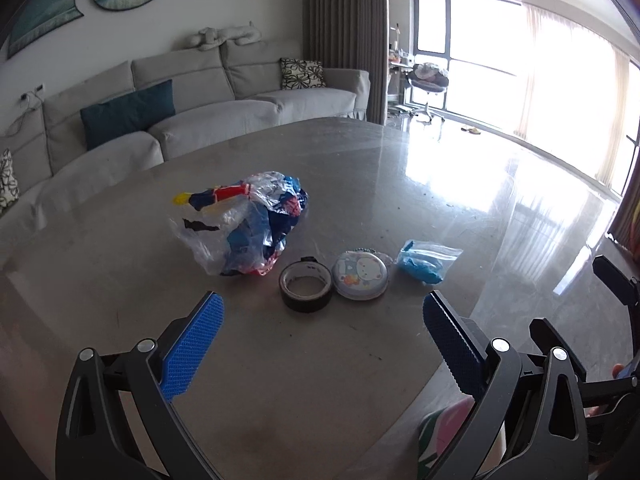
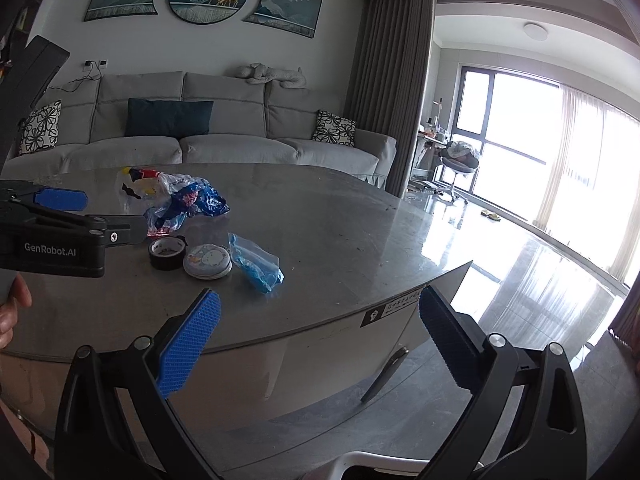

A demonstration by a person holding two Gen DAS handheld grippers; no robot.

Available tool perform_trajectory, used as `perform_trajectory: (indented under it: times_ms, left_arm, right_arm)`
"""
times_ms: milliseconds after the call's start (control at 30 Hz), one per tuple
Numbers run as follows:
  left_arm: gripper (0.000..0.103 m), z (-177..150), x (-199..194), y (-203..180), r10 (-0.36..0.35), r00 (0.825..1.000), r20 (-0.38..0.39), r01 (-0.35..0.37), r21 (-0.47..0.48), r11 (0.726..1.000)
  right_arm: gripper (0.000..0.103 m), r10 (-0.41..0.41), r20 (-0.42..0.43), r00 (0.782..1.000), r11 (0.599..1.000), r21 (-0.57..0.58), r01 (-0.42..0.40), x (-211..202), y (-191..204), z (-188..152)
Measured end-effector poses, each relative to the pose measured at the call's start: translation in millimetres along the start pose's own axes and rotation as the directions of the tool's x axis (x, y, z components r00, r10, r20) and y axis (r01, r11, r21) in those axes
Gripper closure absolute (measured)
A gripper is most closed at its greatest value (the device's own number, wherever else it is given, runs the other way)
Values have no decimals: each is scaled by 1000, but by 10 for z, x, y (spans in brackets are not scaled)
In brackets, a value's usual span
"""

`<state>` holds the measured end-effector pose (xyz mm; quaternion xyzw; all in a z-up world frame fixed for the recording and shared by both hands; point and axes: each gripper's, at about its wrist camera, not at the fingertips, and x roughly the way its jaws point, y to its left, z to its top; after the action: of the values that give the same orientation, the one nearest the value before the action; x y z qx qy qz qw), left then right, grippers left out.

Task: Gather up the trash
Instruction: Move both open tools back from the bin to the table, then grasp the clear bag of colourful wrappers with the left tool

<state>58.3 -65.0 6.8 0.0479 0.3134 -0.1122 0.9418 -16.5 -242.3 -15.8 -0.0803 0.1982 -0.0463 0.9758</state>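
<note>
Both my claws stood wide and empty. In the left wrist view, my left gripper (image 1: 322, 308) hung low over the grey table (image 1: 360, 184), its blue pads spread to either side of the lower frame. The trash lay in a loose row across the middle of that view: a crumpled plastic wrapper (image 1: 248, 224) at centre left, a roll of black tape (image 1: 306, 287) just below and right of it, a round cartoon tin (image 1: 360, 275) touching or nearly touching the tape, and a small blue zip bag (image 1: 426, 262) to the right, a little apart.

From the right wrist view, my right gripper (image 2: 318, 312) sat back beyond the table edge, in the lower centre of the frame, with the same pieces at centre left and the left tool at the left edge.

I judged the collecting had not yet begun; nothing was held and I saw no bin in either view. The wrapper looked the clearest piece of rubbish, and my left claw sat nearest it. To do it well, I meant to come down over the bunched middle, not the thin loose edge, and close fully, since crinkled film slips and springs. I would keep clear of the tape so as not to drag it along.
</note>
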Motion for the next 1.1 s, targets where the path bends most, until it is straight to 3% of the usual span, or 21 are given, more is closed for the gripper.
perform_trajectory:
  times_ms: [400, 667, 833, 1033, 1100]
  left_arm:
    - [4, 293, 442, 387, 73, 997, -1, -73, -43, 996]
    - [4, 668, 782, 666, 149, 989, 5, -148, -71, 986]
    - [4, 726, 1038, 745, 160, 987, -26, -162, -88, 983]
    - [4, 640, 1301, 844, 121, 986, -114, -133, -99, 986]
    - [8, 624, 1298, 885, 113, 989, -98, -124, -109, 986]
  right_arm:
    - [4, 42, 5, 999, 998, -39, -41, 368, 216, 243]
    - [4, 56, 6, 998, 997, -50, -55, 558, 261, 373]
    - [4, 68, 0, 998, 996, -65, -68, 647, 317, 393]
    - [4, 84, -16, 996, 993, -78, -85, 751, 377, 406]
    - [4, 85, -14, 996, 993, -80, -86, 771, 391, 410]
